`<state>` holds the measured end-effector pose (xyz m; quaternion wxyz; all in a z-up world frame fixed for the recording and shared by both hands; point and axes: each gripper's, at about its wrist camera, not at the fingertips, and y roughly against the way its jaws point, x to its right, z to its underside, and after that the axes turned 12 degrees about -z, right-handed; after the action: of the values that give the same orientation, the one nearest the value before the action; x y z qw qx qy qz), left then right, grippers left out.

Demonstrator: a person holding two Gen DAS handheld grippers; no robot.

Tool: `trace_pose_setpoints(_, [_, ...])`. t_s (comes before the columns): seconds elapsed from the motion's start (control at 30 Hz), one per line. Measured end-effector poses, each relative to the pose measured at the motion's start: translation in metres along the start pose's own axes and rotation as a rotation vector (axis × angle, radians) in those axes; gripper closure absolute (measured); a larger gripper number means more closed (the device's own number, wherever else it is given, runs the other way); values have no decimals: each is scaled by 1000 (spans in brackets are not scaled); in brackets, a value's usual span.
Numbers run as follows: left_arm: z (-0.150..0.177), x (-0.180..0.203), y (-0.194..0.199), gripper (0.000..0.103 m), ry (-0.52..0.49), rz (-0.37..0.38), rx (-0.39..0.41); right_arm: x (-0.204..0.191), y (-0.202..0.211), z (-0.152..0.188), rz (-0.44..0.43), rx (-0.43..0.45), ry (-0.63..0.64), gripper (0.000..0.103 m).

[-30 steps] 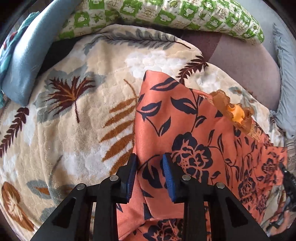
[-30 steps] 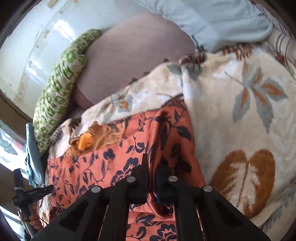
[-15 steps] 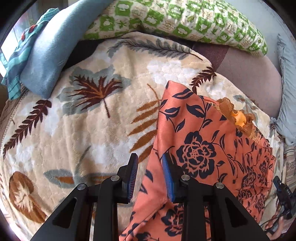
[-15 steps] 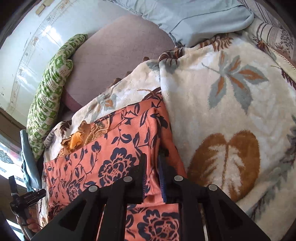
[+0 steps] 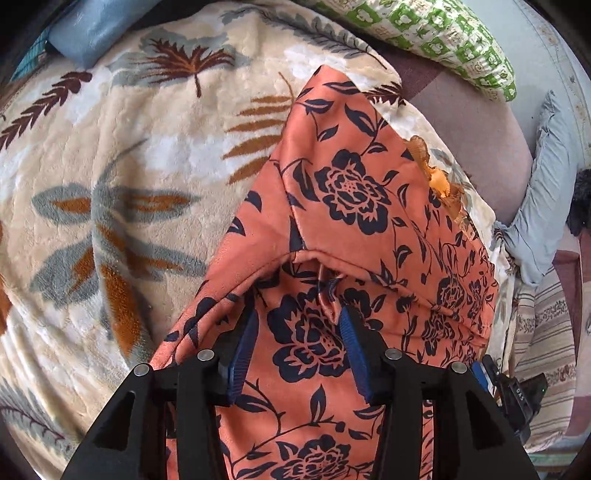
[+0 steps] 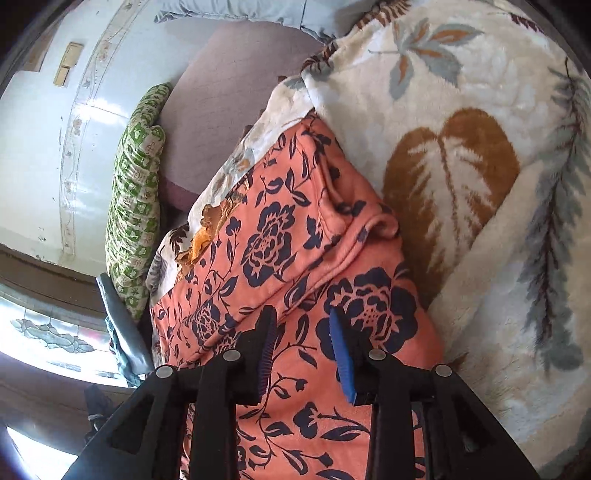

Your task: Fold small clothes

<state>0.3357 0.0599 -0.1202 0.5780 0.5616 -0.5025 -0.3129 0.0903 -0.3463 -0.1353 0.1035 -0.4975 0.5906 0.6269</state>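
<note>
Pointing steeply down, the left gripper [image 5: 297, 341] and right gripper [image 6: 301, 345] hover, jaws just opening and apart, over the folded orange floral garment [image 5: 354, 206] lying lengthwise away from them on the leaf-patterned blanket [image 5: 122, 192].

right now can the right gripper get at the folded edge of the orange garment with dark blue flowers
Probably yes. The right gripper has just been opening above the orange floral garment, nothing pinched, and the folded edge lies just beyond its fingertips with nothing lying across it on the leaf-patterned blanket.

Open blanket [image 5: 122, 177] left of the folded garment [image 5: 354, 206]; green pillow [image 5: 436, 33] and grey cloth [image 5: 546, 192] crowding the far side.
</note>
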Motion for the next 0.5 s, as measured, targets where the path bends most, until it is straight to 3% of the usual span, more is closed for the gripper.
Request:
trace_pose_setpoints(0.1, [-5, -7, -19, 59, -6, -96, -12, 6, -12, 5, 54, -42, 21, 72])
trace_pose_setpoints(0.2, [-4, -11, -13, 63, -16, -95, -3, 14, -6, 10, 29, -29, -15, 74])
trace_pose_setpoints(0.3, [4, -15, 6, 63, -51, -73, -3, 11, 14, 15, 15, -22, -1, 71])
trace_pose_setpoints(0.4, [20, -23, 40, 60, -136, -82, 59, 6, 46, 25, 8, -12, 43, 70])
trace_pose_setpoints(0.5, [41, -41, 67, 52, -213, -117, 106, 6, 82, 36, 70, 1, 107, 66])
